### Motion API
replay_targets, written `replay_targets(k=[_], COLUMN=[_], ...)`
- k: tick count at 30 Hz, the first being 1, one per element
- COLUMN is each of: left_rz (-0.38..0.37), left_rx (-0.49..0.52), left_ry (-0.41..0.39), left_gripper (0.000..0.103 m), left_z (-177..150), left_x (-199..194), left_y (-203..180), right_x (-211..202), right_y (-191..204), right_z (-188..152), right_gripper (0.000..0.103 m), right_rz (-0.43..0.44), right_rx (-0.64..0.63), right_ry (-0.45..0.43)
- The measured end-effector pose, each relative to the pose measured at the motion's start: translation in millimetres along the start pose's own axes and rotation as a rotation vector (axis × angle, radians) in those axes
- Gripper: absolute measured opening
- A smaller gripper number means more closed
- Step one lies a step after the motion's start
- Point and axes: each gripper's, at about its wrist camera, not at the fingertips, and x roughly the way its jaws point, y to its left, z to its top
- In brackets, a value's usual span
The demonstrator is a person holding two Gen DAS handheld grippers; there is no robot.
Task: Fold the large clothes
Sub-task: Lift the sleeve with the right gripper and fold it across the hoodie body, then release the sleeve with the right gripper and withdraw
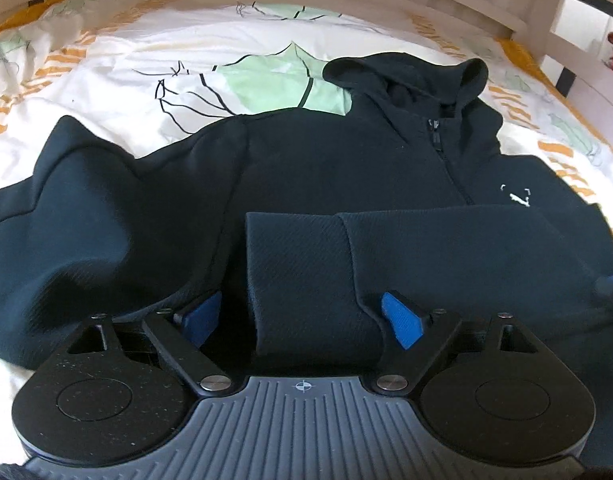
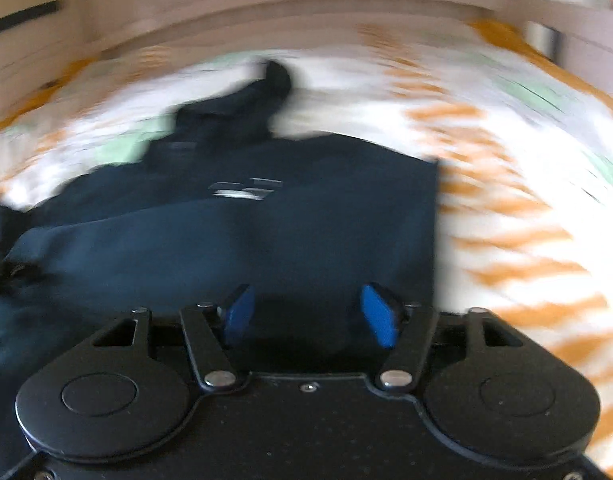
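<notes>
I am working over the bed [image 1: 118, 60], its white duvet printed with green leaves and orange dashes and a pale wooden frame running behind it. Lying across the duvet is the dark navy zip hoodie [image 1: 306, 160], front up, hood [image 1: 406, 76] pointing toward the frame, zipper [image 1: 446, 152] closed and a small white logo [image 1: 516, 196] showing on the chest. One sleeve [image 1: 78, 200] is sprawling out flat to the side in my left view. The other sleeve [image 1: 446, 248] is already lying across the chest, its ribbed cuff [image 1: 298, 272] reaching down toward me.

My left gripper [image 1: 302, 316] is hanging over that cuff with its blue pads [image 1: 400, 320] spread wide; the cuff is sitting between them, and neither pad seems to be pressing on it. My right gripper [image 2: 310, 316] is also spread, hovering above the straight folded edge [image 2: 434, 240] of the garment; this view is blurring badly, so I cannot tell whether its pads are touching the fabric.

I am judging that the first sleeve fold is done and I am between grasps. The next move calls for bringing the outstretched sleeve across the body, which means closing on its cuff or shoulder seam and carrying it over without dragging the folded sleeve out of place. After that, the hem comes up toward the hood.
</notes>
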Motion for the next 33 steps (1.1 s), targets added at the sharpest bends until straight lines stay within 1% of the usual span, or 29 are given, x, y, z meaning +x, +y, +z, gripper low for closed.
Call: replay_targets(k=[1, 2, 4, 5, 6, 8, 9, 12, 16, 17, 19, 20, 21, 23, 24, 25, 26, 28, 30, 31, 33], left_rz=[0.005, 0.015, 0.035, 0.045, 0.048, 0.052, 0.054, 0.048, 0.049, 0.051, 0.053, 0.051, 0.041, 0.021, 0.021, 0.027, 0.036, 0.040, 0.038, 0.036, 0.033], left_rx=[0.011, 0.025, 0.056, 0.069, 0.074, 0.079, 0.080, 0.075, 0.077, 0.078, 0.080, 0.080, 0.077, 0.071, 0.072, 0.076, 0.082, 0.087, 0.087, 0.085, 0.082], left_ry=[-0.007, -0.010, -0.024, -0.038, -0.054, -0.078, -0.084, -0.081, -0.084, -0.083, -0.081, -0.080, -0.084, -0.096, -0.100, -0.095, -0.084, -0.099, -0.106, -0.108, -0.111], left_gripper=[0.092, 0.094, 0.097, 0.100, 0.102, 0.103, 0.103, 0.102, 0.102, 0.102, 0.102, 0.102, 0.102, 0.102, 0.102, 0.102, 0.103, 0.103, 0.103, 0.103, 0.103], left_z=[-2.4, -4.4, -9.2, -13.1, -16.3, -20.0, -20.8, -17.8, -17.0, -16.8, -15.3, -13.9, -12.3, -10.4, -10.1, -10.9, -12.5, -16.0, -17.4, -17.9, -18.1], left_x=[0.3, 1.2, 2.2, 2.6, 2.5, 2.4, 2.0, 0.2, 0.5, -0.3, -0.9, -1.8, -2.6, -4.5, -3.8, -0.9, 3.5, 5.6, 5.3, 5.3, 5.8], left_y=[-1.4, -3.9, -9.2, -11.4, -12.6, -14.5, -14.8, -13.3, -15.4, -15.6, -16.8, -17.5, -18.3, -20.3, -22.1, -23.5, -24.7, -25.4, -24.7, -23.9, -22.9], right_x=[-2.3, -5.5, -10.5, -15.3, -20.8, -27.8, -27.8, -11.5, 18.9, 25.1, 31.9, 33.7, 35.7, 33.1, 33.3, 34.3, 40.6, 51.0, 50.2, 48.1, 45.1], right_y=[-12.8, -19.9, -22.2, -24.4, -27.2, -33.1, -36.7, -50.1, -66.4, -68.7, -69.7, -68.1, -63.5, -52.3, -50.1, -50.0, -51.0, -51.1, -48.1, -48.2, -52.4], right_z=[-0.2, 0.9, 6.3, 9.1, 11.4, 19.2, 25.1, 42.0, 51.5, 52.9, 52.0, 53.6, 57.4, 66.6, 69.7, 69.0, 67.7, 56.8, 45.6, 43.5, 43.2], right_gripper=[0.051, 0.052, 0.053, 0.055, 0.063, 0.071, 0.071, 0.071, 0.071, 0.070, 0.055, 0.023, 0.013, 0.013, 0.012, 0.013, 0.013, 0.022, 0.043, 0.048, 0.066], right_rz=[0.021, 0.020, -0.026, -0.007, 0.008, 0.011, 0.009, 0.017, 0.031, 0.045, 0.068, 0.067, 0.055, 0.029, 0.017, 0.002, -0.012, -0.057, -0.097, -0.109, -0.128], right_rx=[0.038, 0.057, 0.030, 0.035, 0.055, 0.088, 0.100, 0.145, 0.184, 0.192, 0.192, 0.179, 0.149, 0.060, 0.037, 0.038, 0.049, 0.044, 0.011, 0.011, 0.038], right_ry=[-0.013, -0.017, -0.011, -0.024, -0.044, -0.089, -0.099, -0.054, 0.008, 0.018, 0.026, 0.030, 0.028, -0.008, -0.027, -0.027, -0.008, 0.015, -0.034, -0.047, -0.052])
